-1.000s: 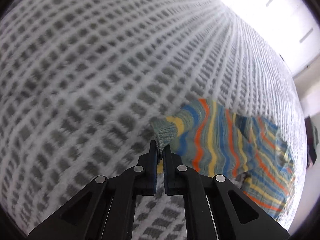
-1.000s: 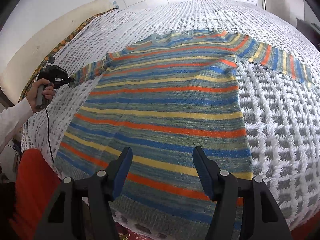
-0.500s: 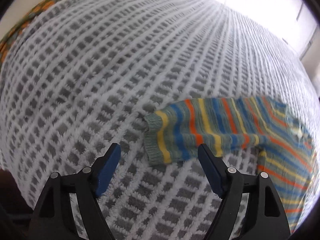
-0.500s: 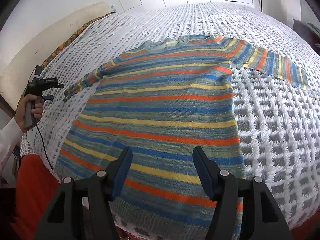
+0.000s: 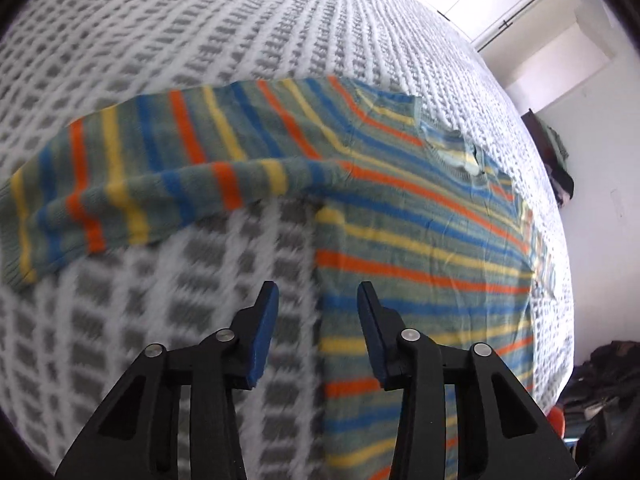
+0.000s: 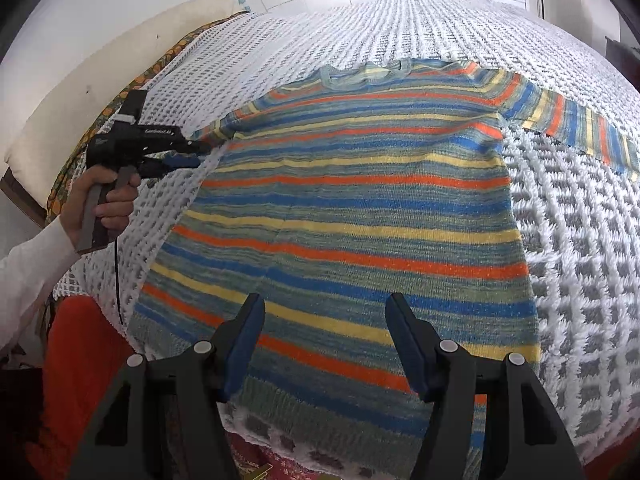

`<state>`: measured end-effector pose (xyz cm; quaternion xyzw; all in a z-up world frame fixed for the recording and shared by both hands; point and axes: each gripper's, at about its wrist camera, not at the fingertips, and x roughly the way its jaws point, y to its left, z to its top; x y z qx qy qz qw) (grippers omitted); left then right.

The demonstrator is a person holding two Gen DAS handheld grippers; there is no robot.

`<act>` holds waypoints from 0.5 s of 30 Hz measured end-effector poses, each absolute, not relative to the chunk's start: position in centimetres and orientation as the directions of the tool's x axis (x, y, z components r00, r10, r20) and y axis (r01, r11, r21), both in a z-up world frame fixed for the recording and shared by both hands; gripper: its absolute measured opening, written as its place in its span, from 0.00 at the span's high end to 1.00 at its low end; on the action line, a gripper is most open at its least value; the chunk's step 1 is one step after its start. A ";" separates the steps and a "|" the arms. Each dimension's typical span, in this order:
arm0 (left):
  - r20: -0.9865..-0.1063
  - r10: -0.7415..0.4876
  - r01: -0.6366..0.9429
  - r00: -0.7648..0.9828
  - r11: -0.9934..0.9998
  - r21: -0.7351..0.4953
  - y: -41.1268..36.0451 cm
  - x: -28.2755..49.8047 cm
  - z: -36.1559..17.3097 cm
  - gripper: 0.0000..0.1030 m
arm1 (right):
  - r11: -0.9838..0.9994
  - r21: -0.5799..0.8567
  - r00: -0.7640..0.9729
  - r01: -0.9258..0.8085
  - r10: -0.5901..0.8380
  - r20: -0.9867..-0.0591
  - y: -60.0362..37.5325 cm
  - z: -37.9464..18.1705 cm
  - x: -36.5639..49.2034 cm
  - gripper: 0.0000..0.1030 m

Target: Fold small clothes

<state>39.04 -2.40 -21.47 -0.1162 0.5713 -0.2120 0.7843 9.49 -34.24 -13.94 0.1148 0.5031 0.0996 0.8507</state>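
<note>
A striped knit sweater [image 6: 360, 208] in green, blue, orange and yellow lies flat on the bed, neck at the far side, both sleeves spread out. In the left wrist view the sweater [image 5: 420, 220] fills the right side and its left sleeve [image 5: 132, 184] lies to the left. My left gripper [image 5: 318, 300] is open and empty, over the sweater's left side edge below the armpit. It also shows in the right wrist view [image 6: 188, 160], beside the left armpit. My right gripper [image 6: 324, 316] is open and empty above the sweater's hem.
A white and grey waffle-knit bedspread [image 6: 580, 260] covers the bed. A cream headboard cushion [image 6: 100, 92] runs along the far left. Red fabric [image 6: 80, 360] hangs at the bed's near left edge. Dark clothes hang by the wall [image 5: 556, 168].
My left gripper opened and let go of the left sleeve cuff, then moved right along the sleeve to the sweater's side edge. The right gripper has stayed open over the hem.
</note>
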 end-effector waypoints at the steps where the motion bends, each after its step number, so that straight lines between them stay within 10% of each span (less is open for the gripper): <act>1: -0.847 -0.465 0.216 0.259 0.882 -0.418 -3.1 39.8 -21.7 0.61 | 0.954 0.296 0.475 -0.052 0.284 -0.833 -34.3 -14.0 9.4 0.39; 6: -0.881 -0.379 0.222 0.285 0.920 -0.324 -4.7 41.3 -23.3 0.61 | 0.952 0.303 0.475 -0.044 0.287 -0.832 -34.6 -14.2 9.4 0.39; 7: -0.881 -0.382 0.213 0.279 0.919 -0.331 -4.9 41.6 -23.7 0.67 | 0.951 0.306 0.472 -0.043 0.289 -0.832 -34.7 -14.3 9.4 0.39; 8: -0.879 -0.395 0.211 0.268 0.914 -0.347 -4.9 41.6 -23.9 0.95 | 0.951 0.307 0.469 -0.044 0.291 -0.834 -34.8 -14.4 9.4 0.39; 15: -0.887 -0.404 0.256 0.223 0.902 -0.347 -4.0 39.0 -23.7 0.99 | 0.948 0.315 0.464 -0.036 0.295 -0.835 -35.0 -14.8 9.5 0.39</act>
